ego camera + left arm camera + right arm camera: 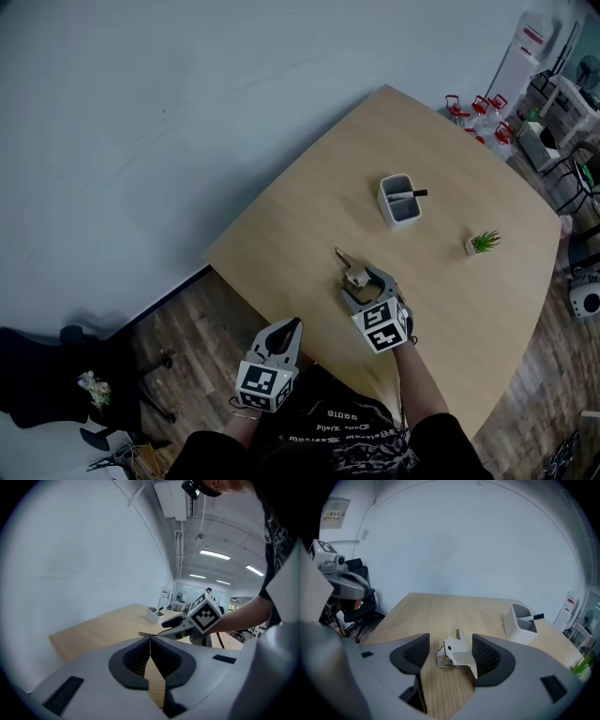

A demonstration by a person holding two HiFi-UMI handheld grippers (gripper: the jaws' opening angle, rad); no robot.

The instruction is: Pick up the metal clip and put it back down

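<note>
Right now your right gripper (450,649) has its jaws wide apart with the clip (457,654) between them, lying on the table (450,281) toward its near side; it may be brushing the right-hand pad, hard to tell. Your left gripper (150,639) is closed on nothing, held by the table's near-left edge

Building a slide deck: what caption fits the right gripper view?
Right gripper open around the metal clip lying on the wooden table, white pen holder beyond.
</note>
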